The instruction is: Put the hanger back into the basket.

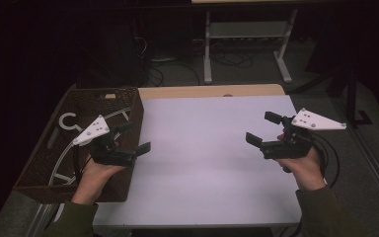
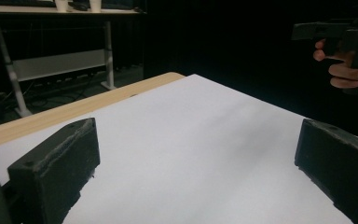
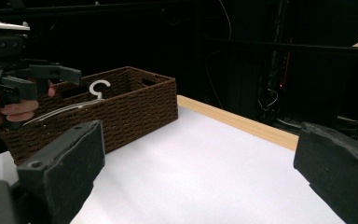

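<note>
Nothing has been picked up yet: both grippers are empty and held above the table (image 1: 217,163), whose white top is bare between them. The left gripper (image 1: 128,139) hovers over the near right edge of the brown wicker basket (image 1: 44,163), its fingers (image 2: 58,170) spread wide apart with nothing between them. The right gripper (image 1: 262,132) hangs over the right side of the table, well apart from the basket, its fingers (image 3: 63,170) also wide apart and empty.

The white plastic hanger (image 1: 70,122) lies inside the basket, its hook toward the far left corner and its thin arms sweeping down along the basket floor; from the right gripper view the hook (image 3: 99,87) pokes up just above the woven rim.

As I judge it, the work is at its very start. The hanger is untouched, and reaching in, gripping it and lifting it out onto the table all remain to do, with the left gripper nearest.
</note>
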A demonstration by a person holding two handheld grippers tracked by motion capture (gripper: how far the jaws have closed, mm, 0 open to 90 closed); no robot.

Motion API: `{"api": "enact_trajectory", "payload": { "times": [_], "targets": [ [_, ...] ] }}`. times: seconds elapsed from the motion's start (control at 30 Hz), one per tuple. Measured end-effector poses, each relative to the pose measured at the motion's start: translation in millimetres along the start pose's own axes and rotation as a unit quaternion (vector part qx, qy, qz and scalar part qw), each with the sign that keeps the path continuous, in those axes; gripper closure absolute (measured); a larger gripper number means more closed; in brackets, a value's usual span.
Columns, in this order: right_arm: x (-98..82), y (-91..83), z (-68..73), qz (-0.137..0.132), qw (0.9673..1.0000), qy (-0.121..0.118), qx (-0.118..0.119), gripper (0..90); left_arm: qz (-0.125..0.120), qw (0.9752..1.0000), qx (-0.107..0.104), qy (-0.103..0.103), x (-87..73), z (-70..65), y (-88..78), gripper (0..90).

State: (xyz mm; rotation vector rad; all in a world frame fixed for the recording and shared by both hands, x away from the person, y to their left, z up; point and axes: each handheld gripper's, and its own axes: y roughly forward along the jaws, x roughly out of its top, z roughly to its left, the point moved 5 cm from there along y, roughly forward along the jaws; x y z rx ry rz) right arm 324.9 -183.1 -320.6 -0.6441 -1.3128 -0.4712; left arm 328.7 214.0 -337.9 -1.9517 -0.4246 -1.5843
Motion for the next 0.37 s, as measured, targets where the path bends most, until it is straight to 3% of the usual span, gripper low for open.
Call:
{"api": "enact_trajectory", "payload": {
  "times": [0.37],
  "targets": [
    [1.0,-1.9,0.5,-0.005,1.0,-0.006,0.0,1.3,0.001,1.0,-0.008,0.004,2.2,-4.0,1.0,0.0]
  ]
}}
